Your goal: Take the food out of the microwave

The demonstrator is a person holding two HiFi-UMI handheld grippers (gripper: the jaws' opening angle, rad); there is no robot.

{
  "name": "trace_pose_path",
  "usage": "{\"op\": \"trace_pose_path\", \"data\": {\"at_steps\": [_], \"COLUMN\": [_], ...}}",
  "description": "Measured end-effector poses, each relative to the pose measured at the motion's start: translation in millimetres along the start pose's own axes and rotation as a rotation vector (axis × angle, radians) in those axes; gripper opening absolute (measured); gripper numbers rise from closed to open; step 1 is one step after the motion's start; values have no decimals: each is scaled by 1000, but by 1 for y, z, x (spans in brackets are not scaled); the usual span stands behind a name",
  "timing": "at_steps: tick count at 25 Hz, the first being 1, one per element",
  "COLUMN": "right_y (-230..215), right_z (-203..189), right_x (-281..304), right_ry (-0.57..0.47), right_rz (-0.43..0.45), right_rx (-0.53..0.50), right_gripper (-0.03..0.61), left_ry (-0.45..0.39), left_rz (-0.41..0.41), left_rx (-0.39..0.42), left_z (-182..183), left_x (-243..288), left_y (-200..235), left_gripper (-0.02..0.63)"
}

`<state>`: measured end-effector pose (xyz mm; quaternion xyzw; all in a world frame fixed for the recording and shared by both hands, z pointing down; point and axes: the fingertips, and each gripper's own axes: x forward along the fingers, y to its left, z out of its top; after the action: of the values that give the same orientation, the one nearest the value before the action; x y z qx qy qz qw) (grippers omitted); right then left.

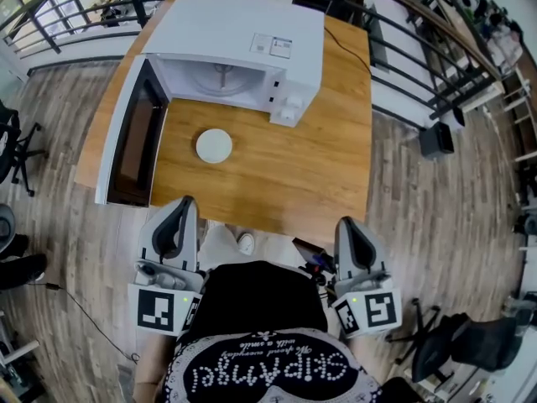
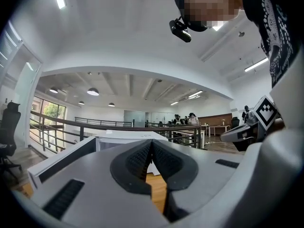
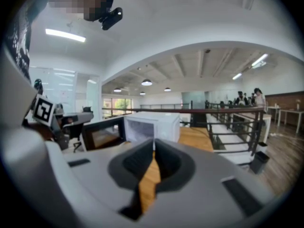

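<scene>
Presently: microwave (image 1: 252, 49), door (image 1: 134, 137) open; white dish (image 1: 214, 146), perhaps a plate, on table (image 1: 294, 170); left gripper (image 1: 186, 203) and right gripper (image 1: 346, 224) closed, empty.

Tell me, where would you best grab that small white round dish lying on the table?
Probably its near rim. The dish lies flat and low on the table, so only the thin edge offers a hold. Come in low from the person's side; the microwave stands behind it. The left hand-held gripper, nearer, is shut and must open first.
</scene>
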<state>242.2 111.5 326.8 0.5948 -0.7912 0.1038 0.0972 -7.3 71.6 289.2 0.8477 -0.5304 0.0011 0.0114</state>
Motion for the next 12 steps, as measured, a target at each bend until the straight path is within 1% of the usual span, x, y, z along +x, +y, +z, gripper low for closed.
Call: {"op": "trace_pose_path", "data": {"at_steps": [9,12], "right_y": [1,4], "right_z": [0,-1], "right_x": [-1,-1], "right_ry": [0,-1], "right_rz": [0,5], "right_rx": [-3,-7], "right_gripper": [35,35], "left_ry": [31,13], "left_rz": [-33,-42], "left_rx": [-6,0], "left_z": [-2,0], "left_x": [-2,-2], "left_y": [-8,-9], "left_gripper": [32,32]}}
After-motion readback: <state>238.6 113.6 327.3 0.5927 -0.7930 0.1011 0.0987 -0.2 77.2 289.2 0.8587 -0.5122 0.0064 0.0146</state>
